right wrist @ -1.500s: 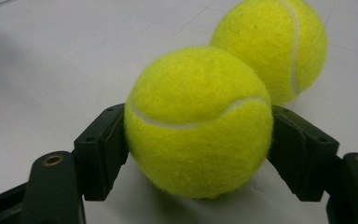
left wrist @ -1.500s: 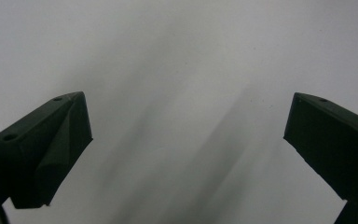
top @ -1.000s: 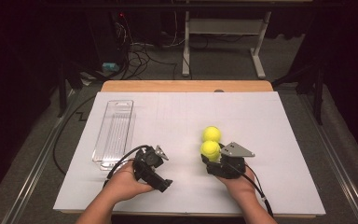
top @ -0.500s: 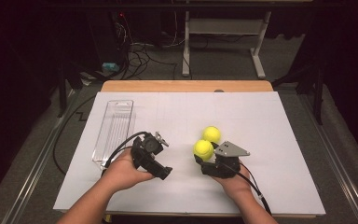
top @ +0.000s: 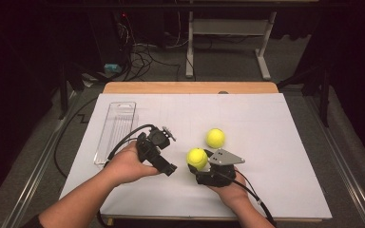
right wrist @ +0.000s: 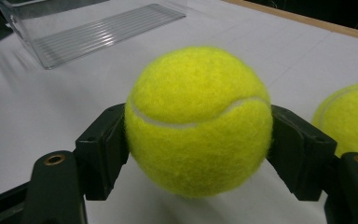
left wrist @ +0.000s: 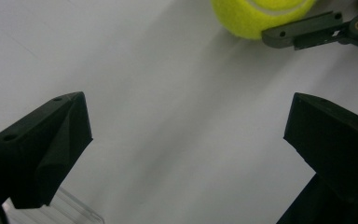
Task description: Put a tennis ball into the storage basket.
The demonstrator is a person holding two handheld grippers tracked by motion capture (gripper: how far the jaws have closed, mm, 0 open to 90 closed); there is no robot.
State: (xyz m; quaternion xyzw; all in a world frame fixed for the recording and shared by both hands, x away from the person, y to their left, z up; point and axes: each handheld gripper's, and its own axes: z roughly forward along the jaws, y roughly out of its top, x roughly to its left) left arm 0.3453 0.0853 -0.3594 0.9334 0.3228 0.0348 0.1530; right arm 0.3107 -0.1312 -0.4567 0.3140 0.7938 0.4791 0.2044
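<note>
Closest to the person, the right gripper point(top: 198, 160) has its jaws clamped on a tennis ball point(top: 197, 158), one black jaw pressed into each side of it. You can see that really well in the right gripper view, where the held ball point(right wrist: 198, 120) sits squarely between the two jaws, just above the white table cover point(top: 275, 156). The grey three-cornered plate point(top: 225, 156) on top of that gripper sticks out to the right of the ball.

Just to the left of it, the left gripper point(top: 164, 149) is held in the person's left hand point(top: 128, 165), tilted over on its side. Its jaws are spread wide with nothing between them, only bare white surface in the left gripper view, with the held ball and one of the right gripper's jaws peeking in at the top.

A bit farther out, a second tennis ball point(top: 215, 138) rests on the cover, near the held one but not touching it.

Farther back on the left there's a clear plastic tray point(top: 117, 129) lying flat, long side running away from the person. Past the white cover, a strip of wooden table edge point(top: 190, 87) shows.
</note>
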